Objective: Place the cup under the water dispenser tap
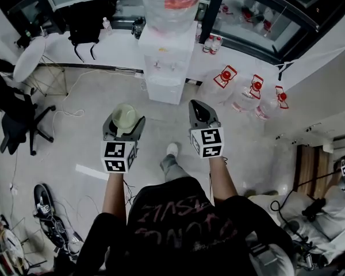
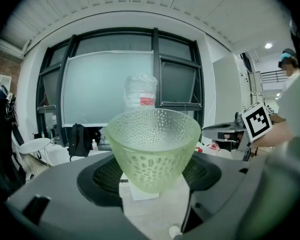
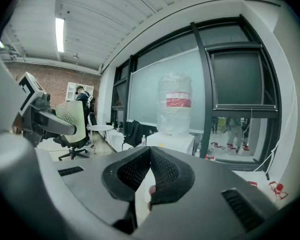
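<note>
Clamping the dimpled pale green cup (image 2: 152, 146) upright between its jaws, the left gripper (image 1: 125, 125) holds it above the floor (image 1: 92, 111), short of the white water dispenser (image 1: 167, 62) ahead. Beside it, the right gripper (image 1: 202, 117) has its jaws pressed together, empty.

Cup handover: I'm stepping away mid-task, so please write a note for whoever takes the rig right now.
Left claw: shut on the green cup, held upright.
Right claw: shut, empty.
Water dispenser: straight ahead; both claws are well short of it.
Done: cup picked up.
Left: walk to the dispenser and set the cup under its tap.
</note>
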`<state>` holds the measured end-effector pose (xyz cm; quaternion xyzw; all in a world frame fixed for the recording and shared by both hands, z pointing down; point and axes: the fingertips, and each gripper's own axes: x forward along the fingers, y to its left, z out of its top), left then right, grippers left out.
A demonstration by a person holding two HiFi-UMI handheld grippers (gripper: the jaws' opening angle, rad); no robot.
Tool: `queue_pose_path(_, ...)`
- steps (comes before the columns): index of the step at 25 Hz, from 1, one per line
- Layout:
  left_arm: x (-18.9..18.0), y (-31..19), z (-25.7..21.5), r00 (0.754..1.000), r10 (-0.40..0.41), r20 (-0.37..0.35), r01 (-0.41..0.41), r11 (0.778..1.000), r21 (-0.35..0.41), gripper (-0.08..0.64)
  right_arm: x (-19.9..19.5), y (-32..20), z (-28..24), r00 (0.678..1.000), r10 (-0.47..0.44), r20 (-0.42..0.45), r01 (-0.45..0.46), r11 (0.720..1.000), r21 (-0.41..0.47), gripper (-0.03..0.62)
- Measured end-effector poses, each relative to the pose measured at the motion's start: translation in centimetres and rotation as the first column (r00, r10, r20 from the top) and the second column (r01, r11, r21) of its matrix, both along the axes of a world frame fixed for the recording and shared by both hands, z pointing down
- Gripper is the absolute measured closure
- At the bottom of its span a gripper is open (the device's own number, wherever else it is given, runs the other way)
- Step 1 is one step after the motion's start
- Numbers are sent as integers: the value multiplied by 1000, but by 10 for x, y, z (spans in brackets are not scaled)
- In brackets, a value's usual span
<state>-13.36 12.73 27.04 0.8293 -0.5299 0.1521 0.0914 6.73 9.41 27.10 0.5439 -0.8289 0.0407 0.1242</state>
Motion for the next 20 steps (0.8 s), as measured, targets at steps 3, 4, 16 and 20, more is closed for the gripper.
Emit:
queue_pose_path(3,2,-30,3,1000,-7,-2,7,1000,-7,195,-1,-32,4,1000,-9,1,9,1000,-15,577)
queue_pose_path(4,2,-40,4,1000,-9,-2,9,1000,-8,195,-1,-44,6,1000,-11,-3,11,1000,-19,577)
queue_pose_path(16,6,-152,17,999,-41,9,41,999,-34,195,-3,-167,25,998,-68,-3,67,996,-58,577)
queue_pose_path(20,8,-176,21,999,-38,30,39,998,-43,195,0,-192,33,998,-67,13,68,995,-68,577)
